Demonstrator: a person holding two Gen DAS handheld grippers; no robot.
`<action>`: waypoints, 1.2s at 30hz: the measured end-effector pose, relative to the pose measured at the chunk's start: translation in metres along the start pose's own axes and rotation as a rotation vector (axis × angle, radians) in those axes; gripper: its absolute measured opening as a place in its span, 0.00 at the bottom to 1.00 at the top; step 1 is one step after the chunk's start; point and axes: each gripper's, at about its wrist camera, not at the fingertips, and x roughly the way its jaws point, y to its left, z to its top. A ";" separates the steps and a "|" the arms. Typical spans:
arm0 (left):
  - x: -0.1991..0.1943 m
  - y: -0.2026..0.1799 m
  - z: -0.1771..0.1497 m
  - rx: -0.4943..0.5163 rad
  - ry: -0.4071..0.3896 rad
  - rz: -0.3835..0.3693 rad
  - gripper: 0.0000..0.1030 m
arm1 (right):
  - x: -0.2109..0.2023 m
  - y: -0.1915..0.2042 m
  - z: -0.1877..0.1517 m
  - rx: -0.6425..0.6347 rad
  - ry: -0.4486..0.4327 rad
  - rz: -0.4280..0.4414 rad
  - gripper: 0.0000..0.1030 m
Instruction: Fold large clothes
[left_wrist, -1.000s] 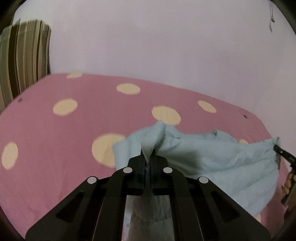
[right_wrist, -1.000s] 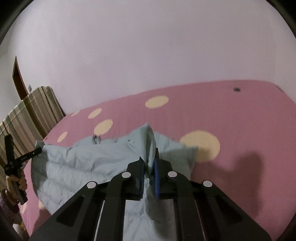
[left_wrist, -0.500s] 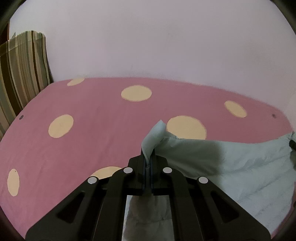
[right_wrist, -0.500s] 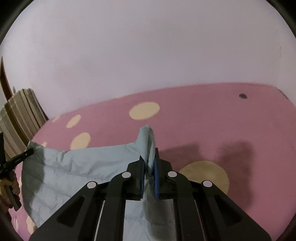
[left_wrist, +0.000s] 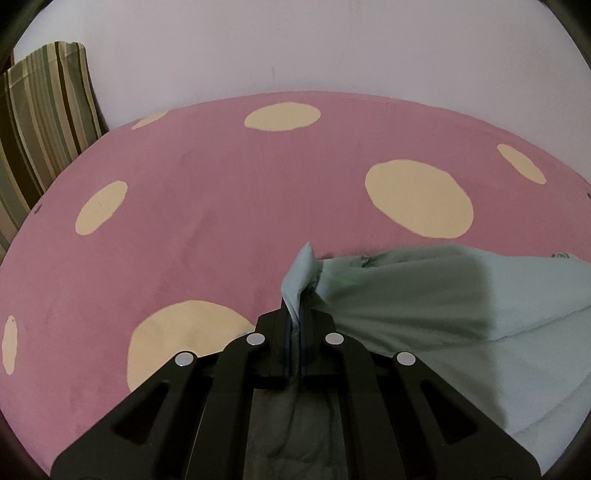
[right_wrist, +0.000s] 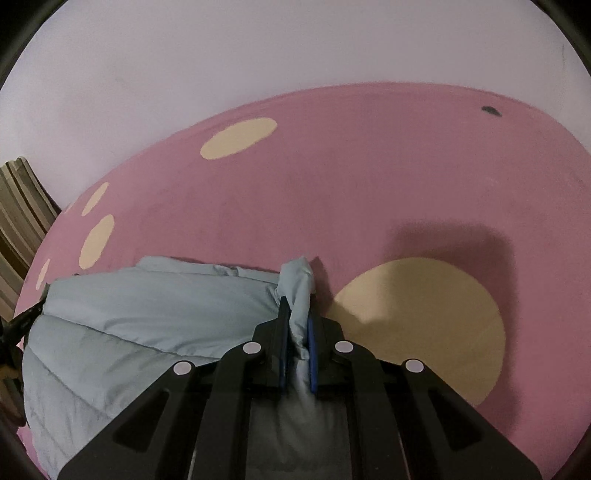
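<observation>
A pale blue quilted garment (left_wrist: 424, 295) lies spread on the pink bed cover with cream dots (left_wrist: 221, 206). My left gripper (left_wrist: 295, 321) is shut on the garment's left corner, which sticks up between the pads. The cloth runs off to the right, stretched and low over the bed. In the right wrist view the same garment (right_wrist: 147, 314) spreads to the left, and my right gripper (right_wrist: 297, 325) is shut on its right corner. The left gripper's tip (right_wrist: 26, 317) shows at the far left edge of that view.
A striped cushion or headboard (left_wrist: 40, 122) stands at the left end of the bed, also in the right wrist view (right_wrist: 18, 221). A plain white wall (left_wrist: 295, 44) backs the bed. The pink cover (right_wrist: 369, 184) stretches beyond the garment.
Both grippers have moved forward and down over the bed with the corners held. The garment has gone from hanging and bunched to stretched out flatter and lower on the cover.
</observation>
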 end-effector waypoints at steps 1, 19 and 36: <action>0.002 0.000 -0.002 -0.001 0.002 0.001 0.03 | 0.001 -0.001 -0.001 0.004 -0.001 0.000 0.08; 0.008 -0.002 -0.007 0.005 -0.010 0.045 0.12 | 0.001 0.006 0.002 -0.013 -0.008 -0.019 0.10; -0.098 -0.037 -0.003 -0.042 -0.150 -0.134 0.64 | -0.079 0.075 0.002 -0.048 -0.140 0.047 0.67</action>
